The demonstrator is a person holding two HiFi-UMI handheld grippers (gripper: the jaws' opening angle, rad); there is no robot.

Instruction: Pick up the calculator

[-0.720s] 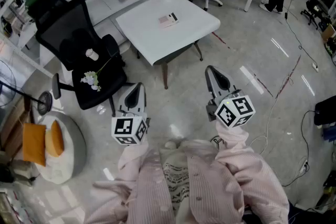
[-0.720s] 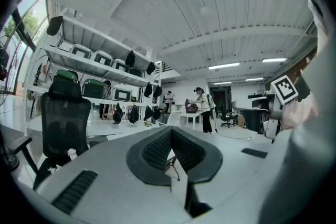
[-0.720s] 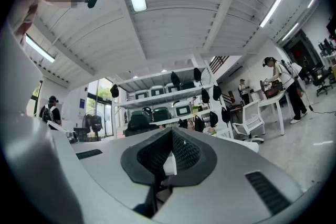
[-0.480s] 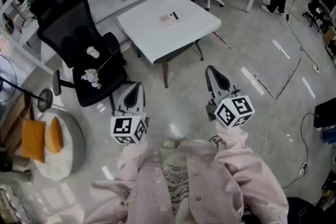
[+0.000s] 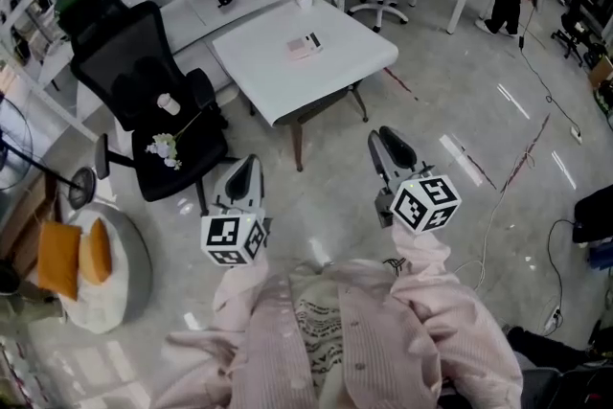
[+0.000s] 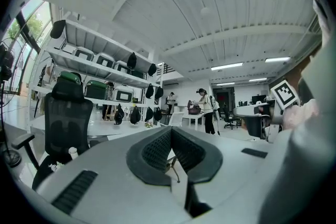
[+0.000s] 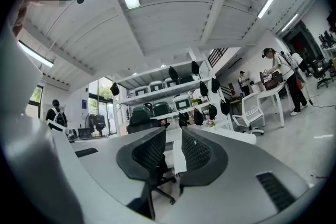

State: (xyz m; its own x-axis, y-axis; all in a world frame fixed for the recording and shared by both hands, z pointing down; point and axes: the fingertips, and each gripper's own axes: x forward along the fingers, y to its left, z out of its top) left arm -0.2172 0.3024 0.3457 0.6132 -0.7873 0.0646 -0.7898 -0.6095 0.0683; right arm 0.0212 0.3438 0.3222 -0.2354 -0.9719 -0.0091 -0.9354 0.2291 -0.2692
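Table (image 5: pixel 287 81) edged nearer with one calculator (image 5: pixel 306 43); left tongs (image 6: pixel 170 131) closed, right tongs (image 7: pixel 174 136) narrowly parted.

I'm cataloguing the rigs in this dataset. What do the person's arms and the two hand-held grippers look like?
The left hand-held gripper and the right hand-held gripper each have a light grey body with rounded dark surrounds, black ribbed pads, and a white cube printed with black square markers. The sleeves are pale pink with fine stripes.
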